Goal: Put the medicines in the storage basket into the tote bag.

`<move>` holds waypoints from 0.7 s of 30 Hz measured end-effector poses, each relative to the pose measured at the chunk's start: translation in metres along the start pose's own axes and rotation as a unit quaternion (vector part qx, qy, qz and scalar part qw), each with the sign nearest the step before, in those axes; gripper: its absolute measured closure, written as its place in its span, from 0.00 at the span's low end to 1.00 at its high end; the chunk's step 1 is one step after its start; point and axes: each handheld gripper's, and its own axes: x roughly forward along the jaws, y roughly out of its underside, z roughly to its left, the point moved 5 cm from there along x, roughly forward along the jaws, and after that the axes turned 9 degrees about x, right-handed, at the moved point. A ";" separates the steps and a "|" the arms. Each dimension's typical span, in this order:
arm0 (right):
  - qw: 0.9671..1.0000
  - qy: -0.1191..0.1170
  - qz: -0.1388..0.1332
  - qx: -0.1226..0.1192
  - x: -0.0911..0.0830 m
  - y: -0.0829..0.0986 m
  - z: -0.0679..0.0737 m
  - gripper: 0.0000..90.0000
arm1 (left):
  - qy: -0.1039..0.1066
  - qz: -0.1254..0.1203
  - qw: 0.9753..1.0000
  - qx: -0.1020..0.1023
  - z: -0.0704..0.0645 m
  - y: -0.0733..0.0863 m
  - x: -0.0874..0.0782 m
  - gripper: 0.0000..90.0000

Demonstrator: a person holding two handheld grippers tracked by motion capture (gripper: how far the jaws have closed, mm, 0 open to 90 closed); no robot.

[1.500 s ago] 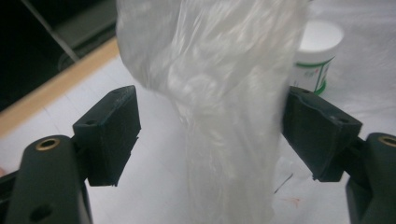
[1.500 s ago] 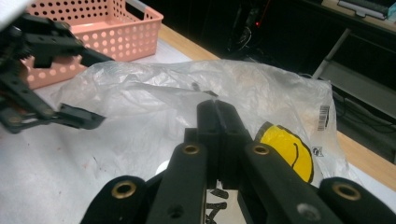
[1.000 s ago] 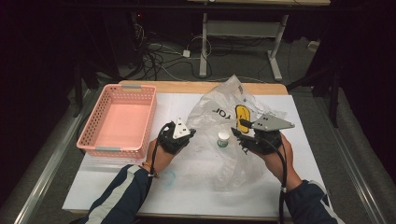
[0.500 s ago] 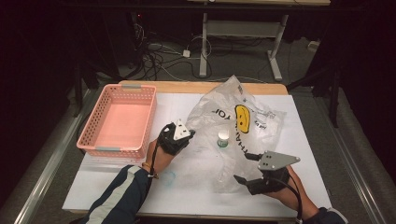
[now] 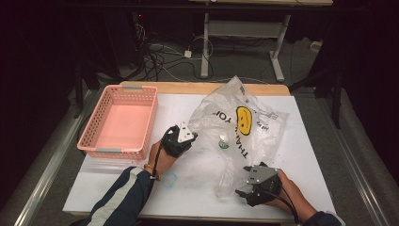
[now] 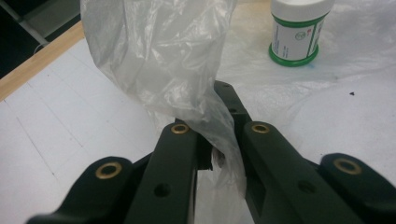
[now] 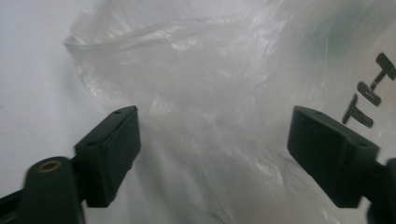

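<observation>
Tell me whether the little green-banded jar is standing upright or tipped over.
Upright. In the left gripper view the jar stands on its green base with its white cap on top, on the plastic bag that the left gripper pinches.

Bare table [image 5: 310, 165] lies open right of the crumpled bag [image 5: 244, 127]; the basket [image 5: 120, 120] blocks the left.

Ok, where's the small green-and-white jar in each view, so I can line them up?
High view: the jar stands mid-table under the clear plastic bag, right of the left hand-held gripper.
Left gripper view: jar at the top right, upright.
Right gripper view: a faint green blur at the top right may be it; I cannot tell.
Shared landmark: the plastic bag.
</observation>
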 end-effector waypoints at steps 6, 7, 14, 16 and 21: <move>0.999 -0.023 0.000 0.030 0.004 0.000 -0.005 0.72 | 0.002 0.007 1.000 0.001 -0.001 0.002 0.003 0.95; 0.999 -0.019 0.002 0.034 0.004 0.000 -0.006 0.77 | 0.002 0.008 1.000 0.001 -0.001 0.002 0.003 0.95; 0.997 0.016 -0.040 0.065 -0.009 -0.012 -0.015 0.97 | -0.013 -0.006 1.000 0.004 0.003 -0.006 -0.010 0.95; 0.995 0.028 -0.065 0.073 -0.018 -0.017 -0.019 0.98 | -0.017 -0.013 1.000 0.002 0.006 -0.008 -0.017 0.95; 0.989 0.062 -0.113 0.077 -0.041 -0.030 -0.030 0.99 | -0.031 -0.037 0.999 0.015 0.008 -0.017 -0.041 0.95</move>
